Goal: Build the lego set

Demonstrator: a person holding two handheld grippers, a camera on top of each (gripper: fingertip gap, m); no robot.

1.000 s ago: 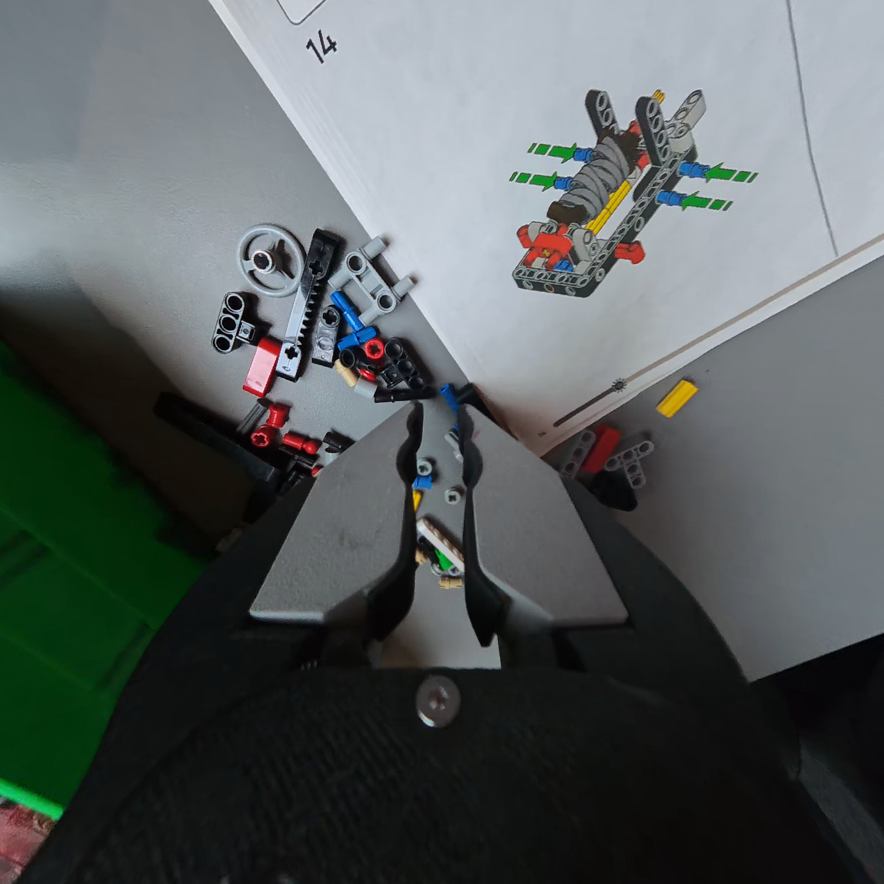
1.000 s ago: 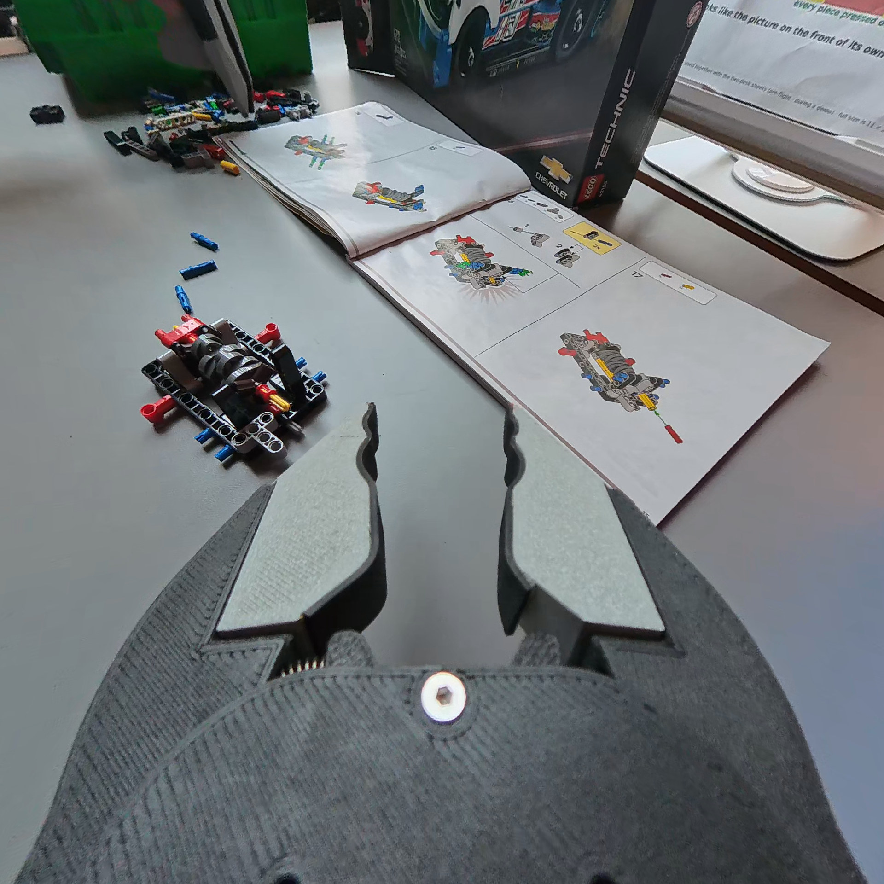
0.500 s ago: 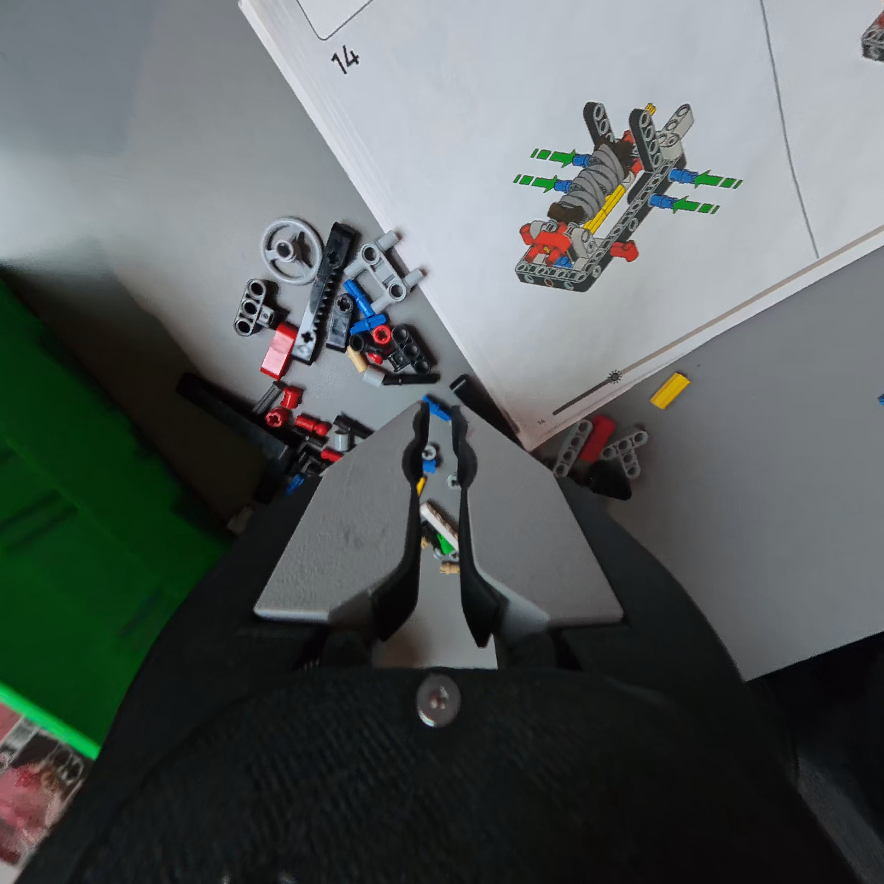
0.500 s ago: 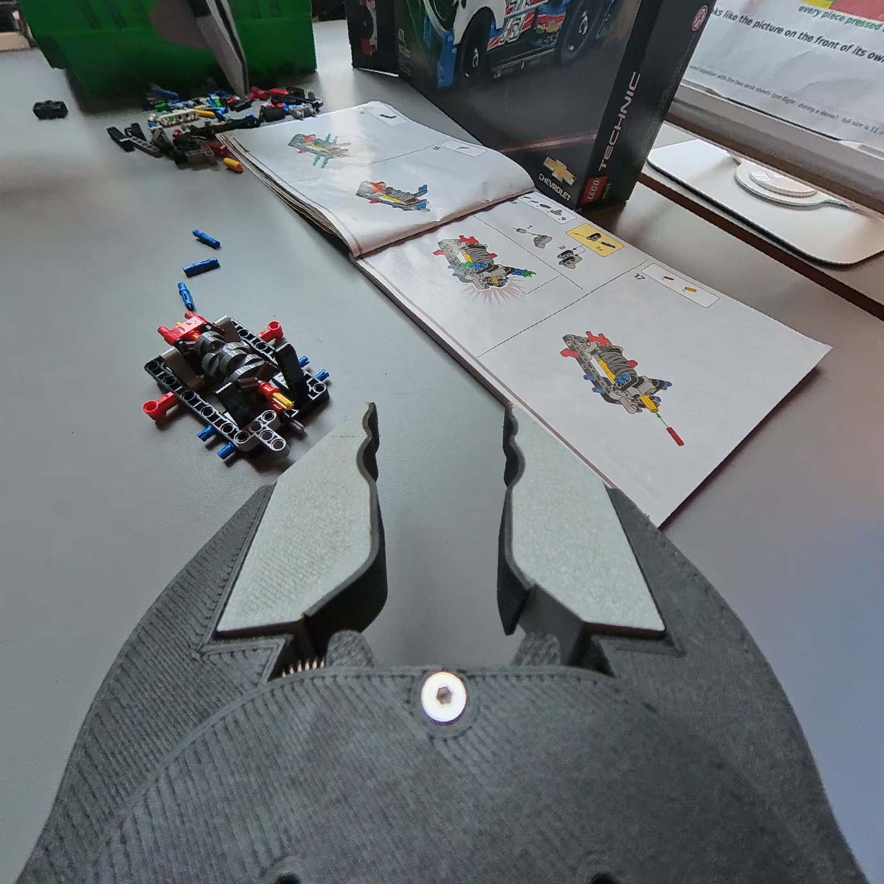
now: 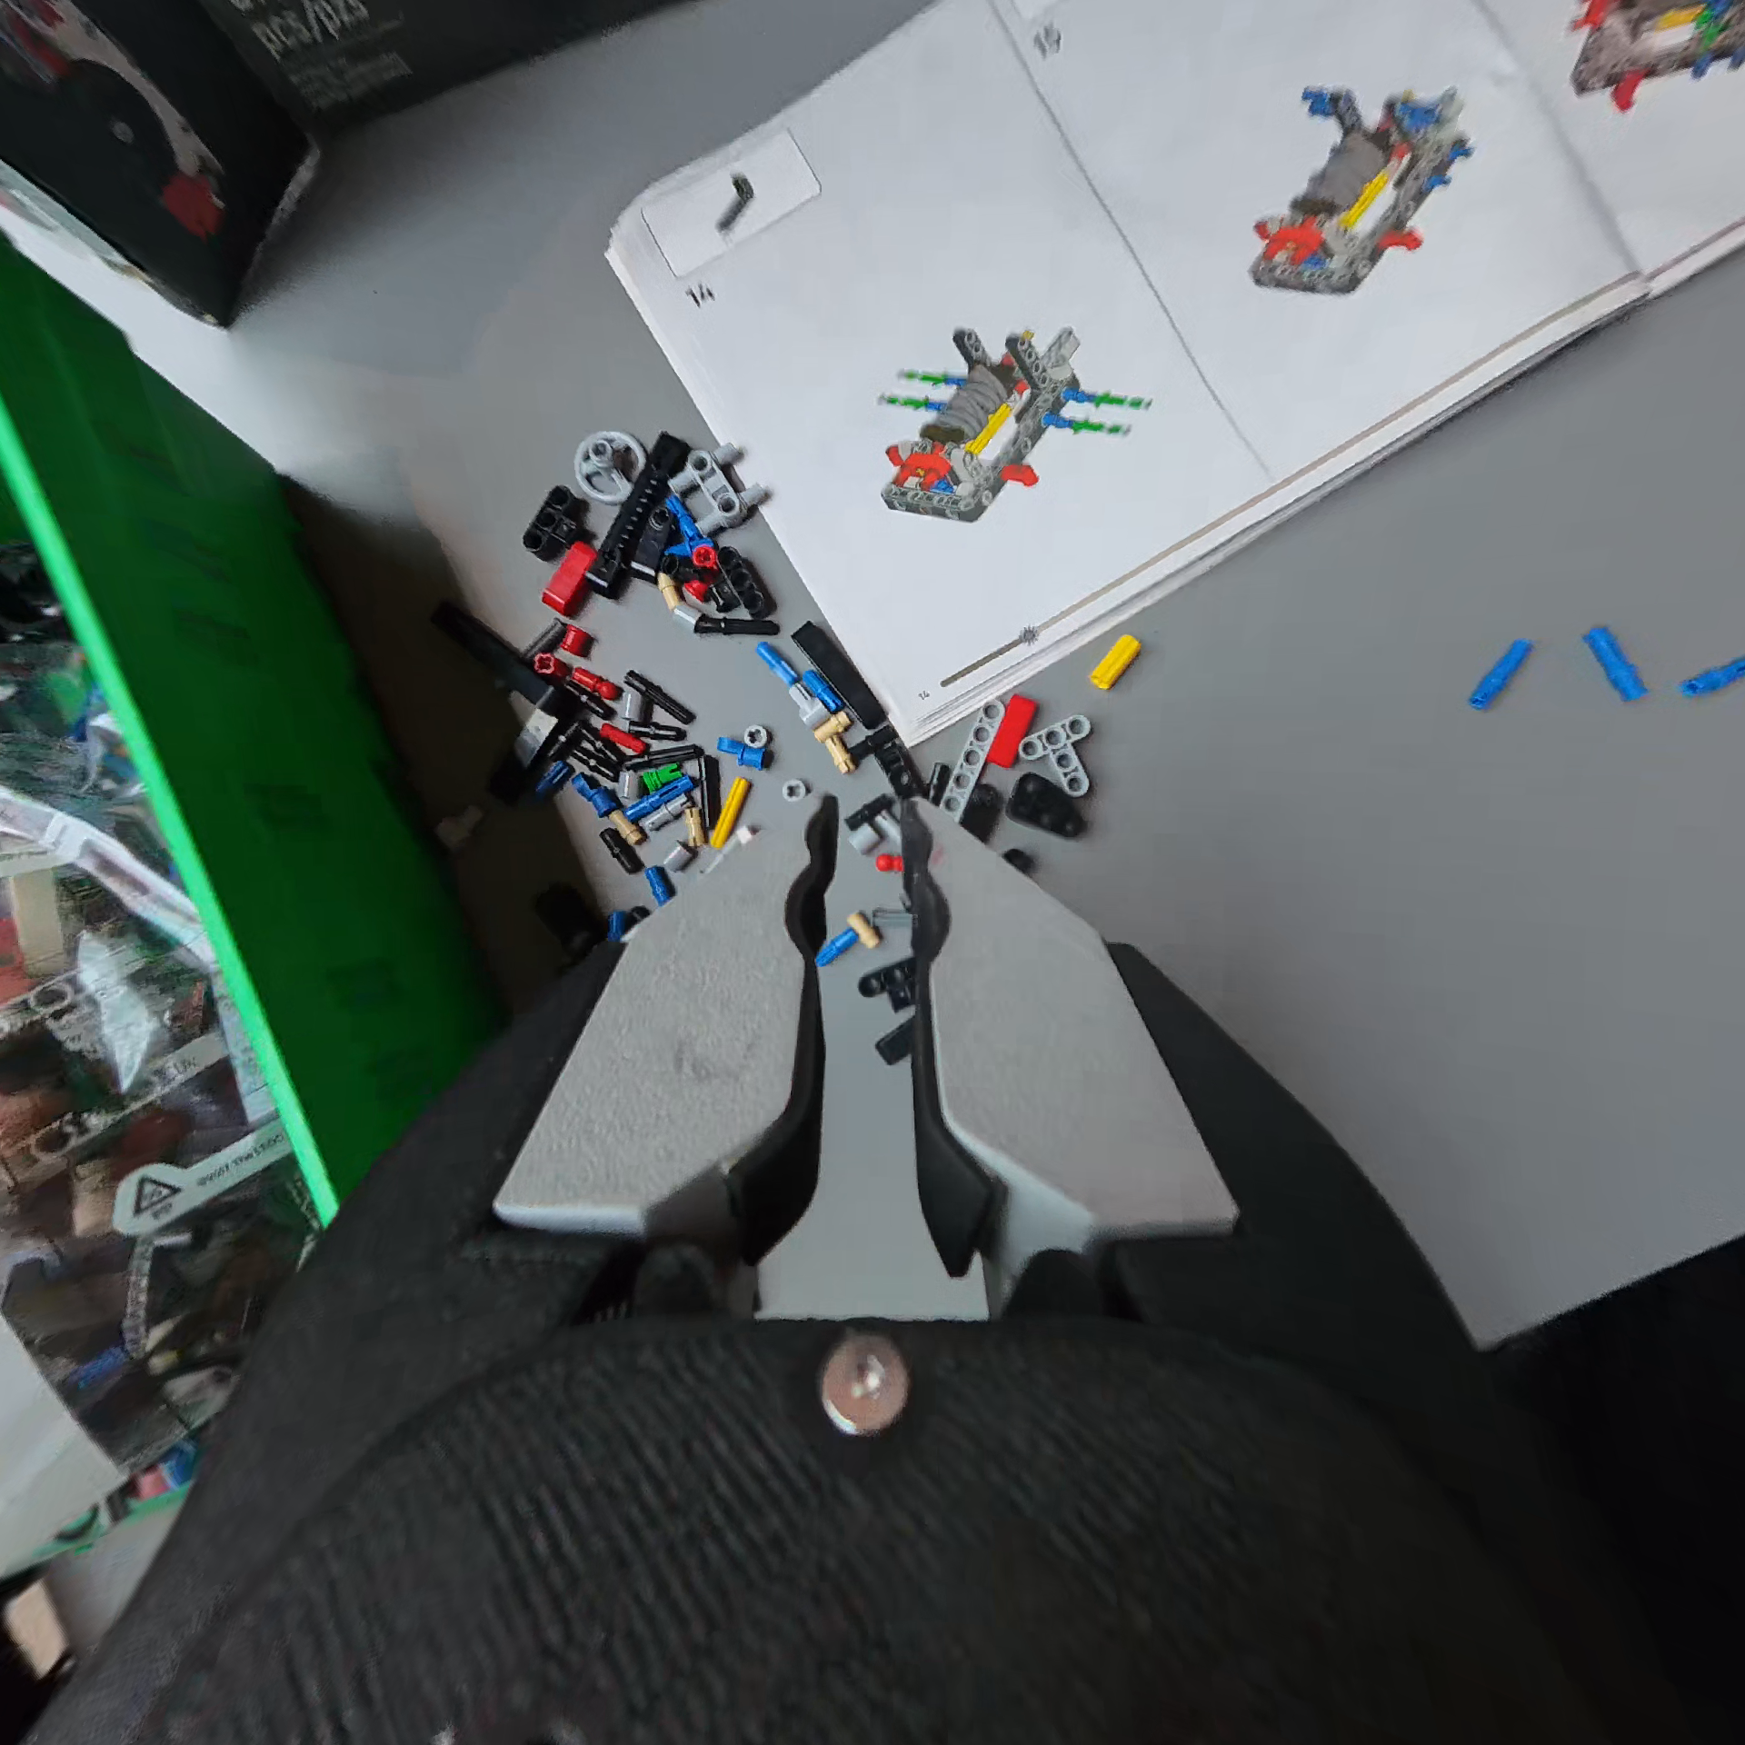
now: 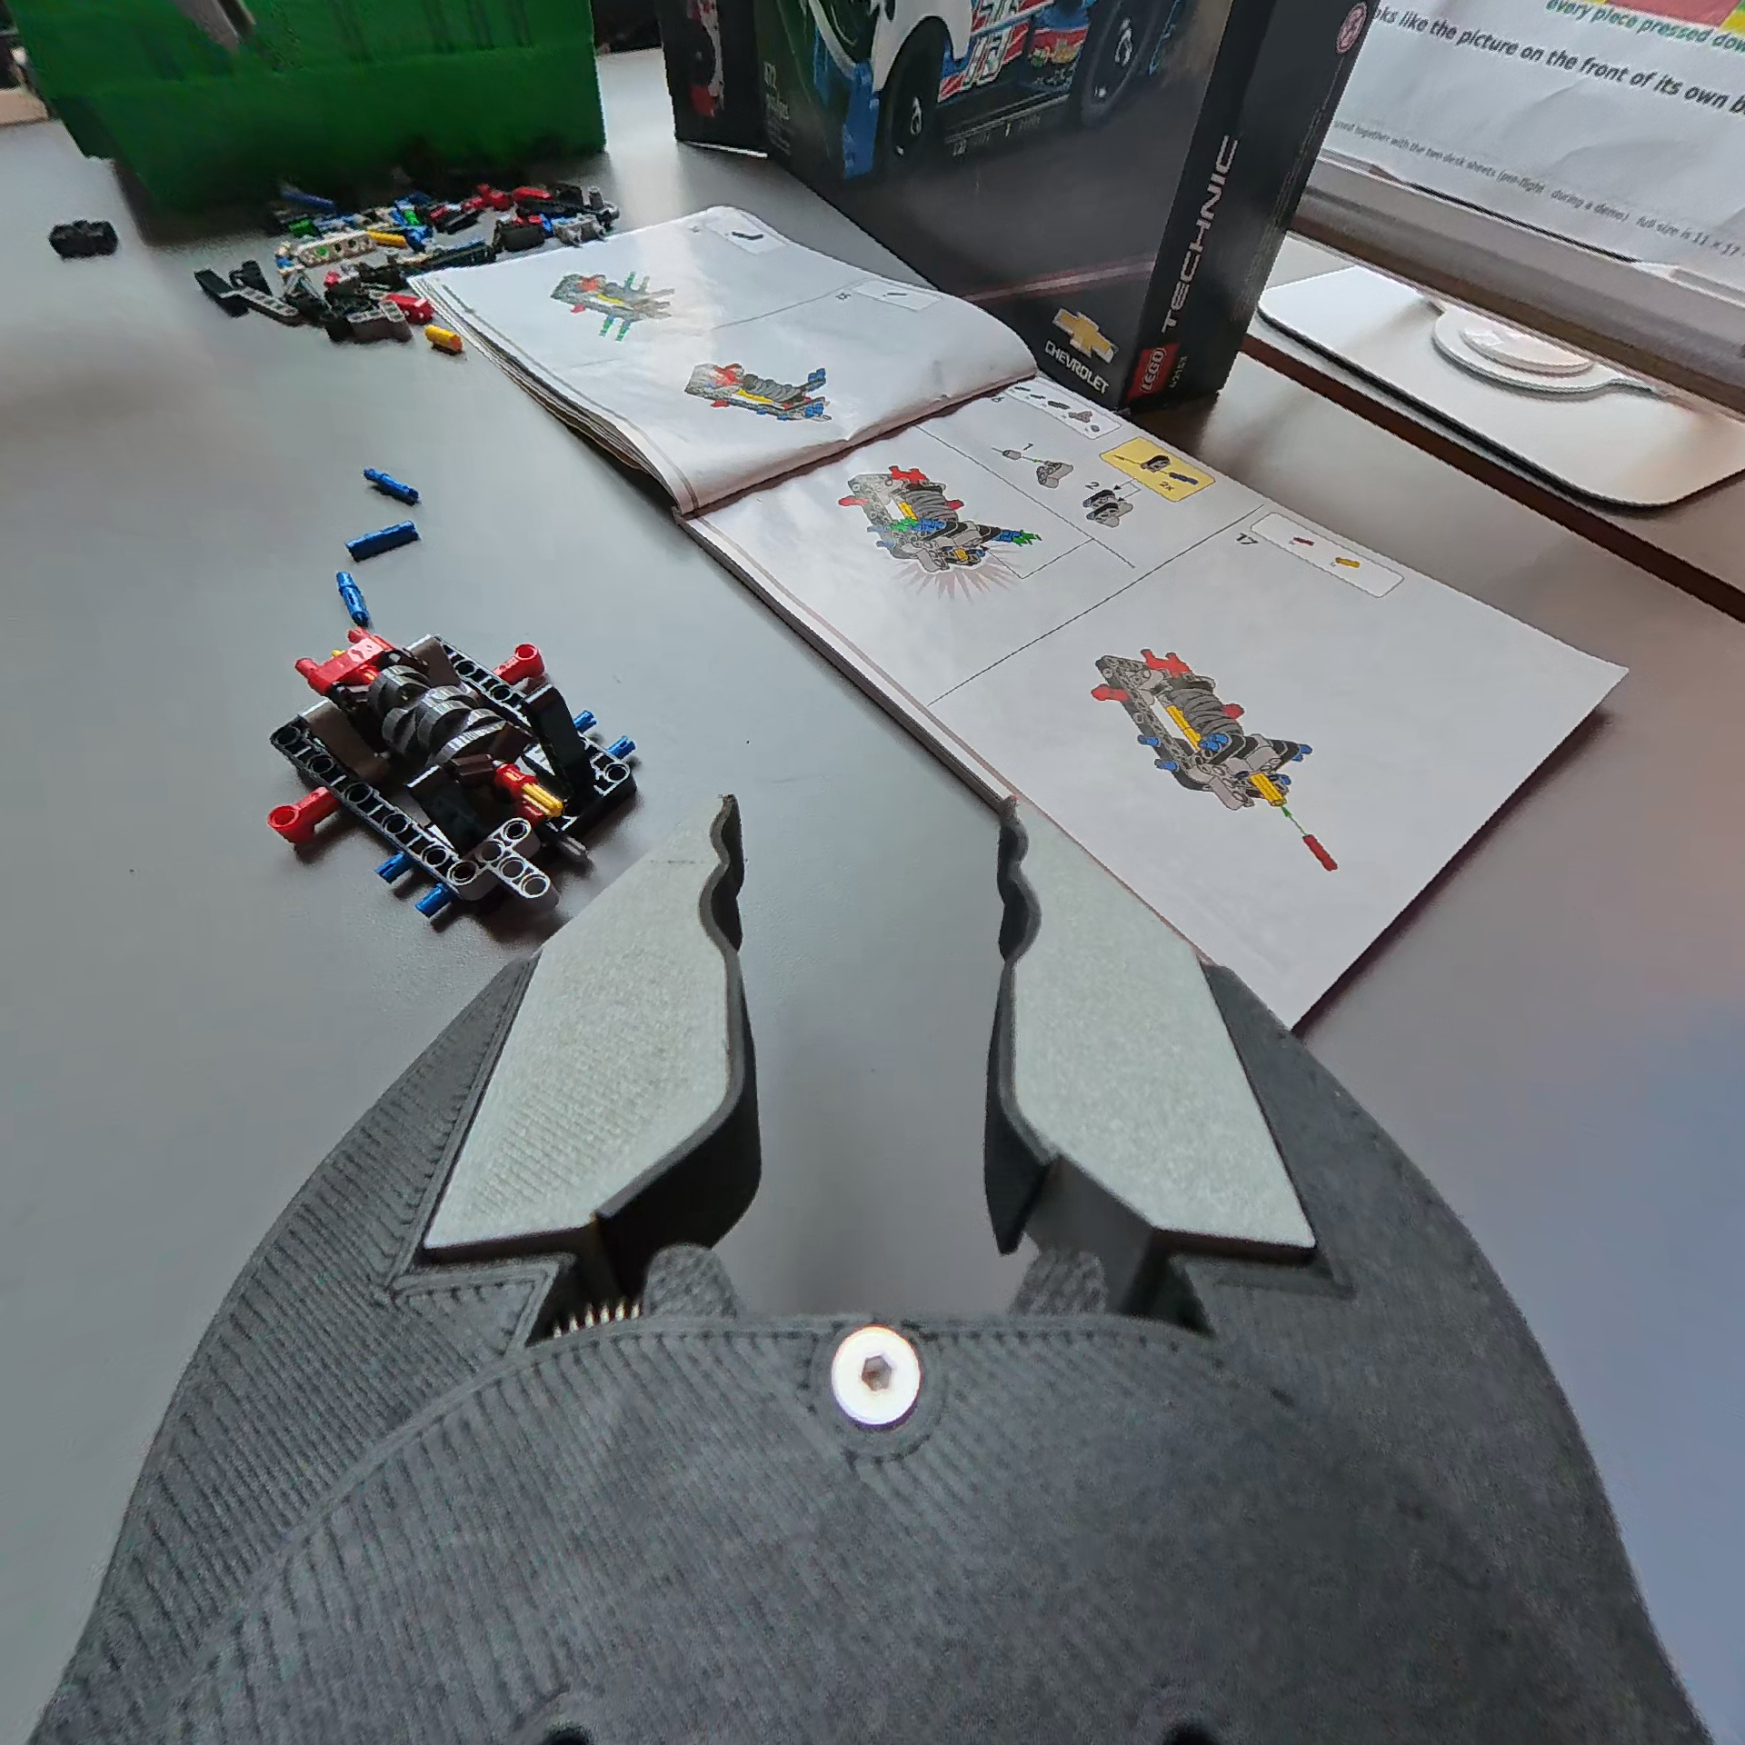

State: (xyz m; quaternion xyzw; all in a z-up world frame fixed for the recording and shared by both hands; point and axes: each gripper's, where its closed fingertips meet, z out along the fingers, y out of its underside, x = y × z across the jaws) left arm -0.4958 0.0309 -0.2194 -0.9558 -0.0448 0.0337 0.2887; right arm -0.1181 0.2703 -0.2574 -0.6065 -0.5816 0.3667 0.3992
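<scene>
The part-built black and grey frame (image 6: 453, 755) with red and blue pins lies on the grey table, left of and ahead of my right gripper (image 6: 869, 821), which is open and empty just above the table. My left gripper (image 5: 867, 812) hovers over the near edge of the loose-parts pile (image 5: 661, 718). Its jaws stand a narrow gap apart with nothing seen between them. The pile also shows far off in the right wrist view (image 6: 406, 245). The open instruction booklet (image 5: 1039, 330) lies beside the pile and also shows in the right wrist view (image 6: 944, 529).
Three loose blue pins (image 5: 1499, 672) and a yellow pin (image 5: 1114, 659) lie on the table by the booklet. A green bin (image 5: 236, 755) holding bagged parts stands left of the pile. The set's dark box (image 6: 1039, 189) stands behind the booklet. A white pad (image 6: 1511, 378) lies at the right. My right fingertips sit around 45 cm from my left ones. My left gripper is the nearer one to the yellow pin (image 5: 1114, 659): about 12 cm, against 35 cm. It is also in sight in the right wrist view (image 6: 445, 335).
My left gripper has pulled up and back from the pile, so more of the pile and booklet shows; its jaw gap stays narrow. The right gripper has barely moved.
</scene>
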